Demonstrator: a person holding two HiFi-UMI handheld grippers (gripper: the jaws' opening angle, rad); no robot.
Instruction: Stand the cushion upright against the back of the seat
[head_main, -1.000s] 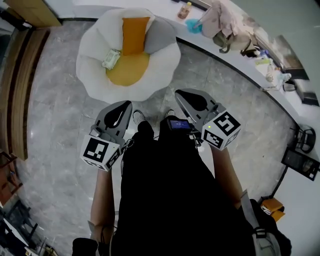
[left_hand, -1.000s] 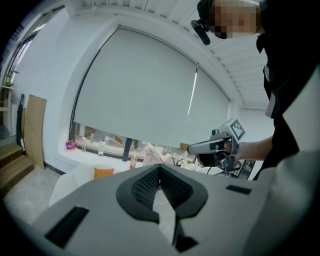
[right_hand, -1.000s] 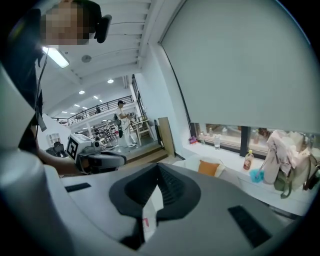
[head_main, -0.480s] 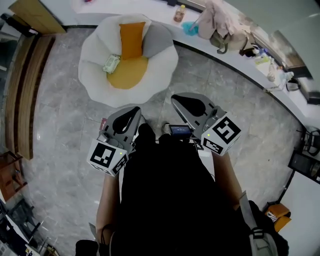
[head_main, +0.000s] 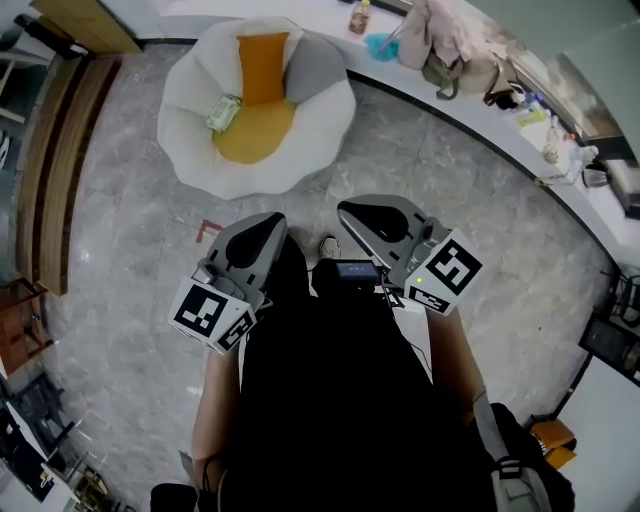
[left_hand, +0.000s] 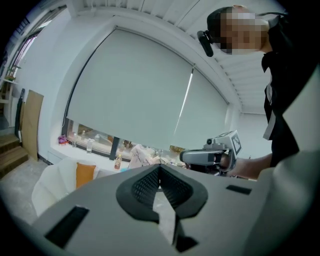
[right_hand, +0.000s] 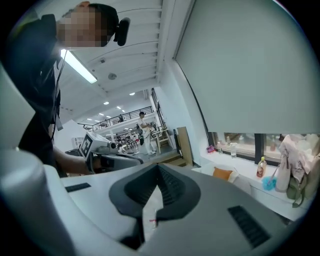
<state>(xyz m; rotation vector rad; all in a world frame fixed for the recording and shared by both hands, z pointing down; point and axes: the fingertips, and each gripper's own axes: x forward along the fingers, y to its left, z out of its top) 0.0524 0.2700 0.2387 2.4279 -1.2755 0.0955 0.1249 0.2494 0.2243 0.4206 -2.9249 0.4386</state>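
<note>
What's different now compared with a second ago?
The left gripper and right gripper have drawn slightly back from the white petal-shaped armchair. Nothing was grasped or released; both jaws stay shut and empty. The orange cushion stays upright against its backrest.

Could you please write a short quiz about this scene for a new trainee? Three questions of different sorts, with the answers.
1. True or false: the orange cushion lies flat on the floor.
2. Choose one. The left tool and the right tool are: A) both shut and empty; B) both wide open; C) both shut on the cushion.
3. What colour is the seat pad of the white chair?

Key: 1 false, it stands against the chair's back; 2 A; 3 yellow.
</note>
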